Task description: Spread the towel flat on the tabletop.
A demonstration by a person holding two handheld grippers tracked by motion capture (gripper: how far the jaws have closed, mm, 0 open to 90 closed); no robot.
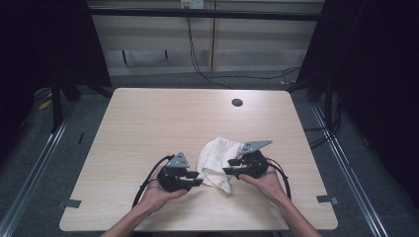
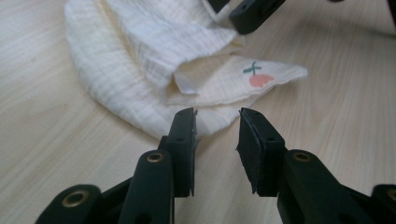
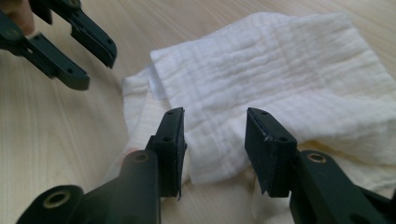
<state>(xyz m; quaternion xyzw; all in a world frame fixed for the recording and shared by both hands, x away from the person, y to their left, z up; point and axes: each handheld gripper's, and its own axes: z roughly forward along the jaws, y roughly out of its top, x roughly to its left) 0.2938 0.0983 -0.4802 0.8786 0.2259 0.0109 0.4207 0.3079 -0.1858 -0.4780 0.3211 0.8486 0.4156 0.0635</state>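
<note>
I hold both grippers released at the muslin cloth [image 1: 217,153], crumpled near the table's [image 1: 148,118] near edge: left gripper [image 2: 217,122] by its cherry corner, right gripper [image 3: 214,122] over the folded flap. I should pinch single layers.

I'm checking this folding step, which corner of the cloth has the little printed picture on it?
The pointed corner of the cream cloth lying flat on the table, just ahead of the left gripper; it carries a pink, green-stemmed print.

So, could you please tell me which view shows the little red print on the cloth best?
The left gripper view: the red print with its green stem sits sharp on a flat corner of the cloth. In the high view it is too small to make out; the right gripper view shows plain white folds.
</note>
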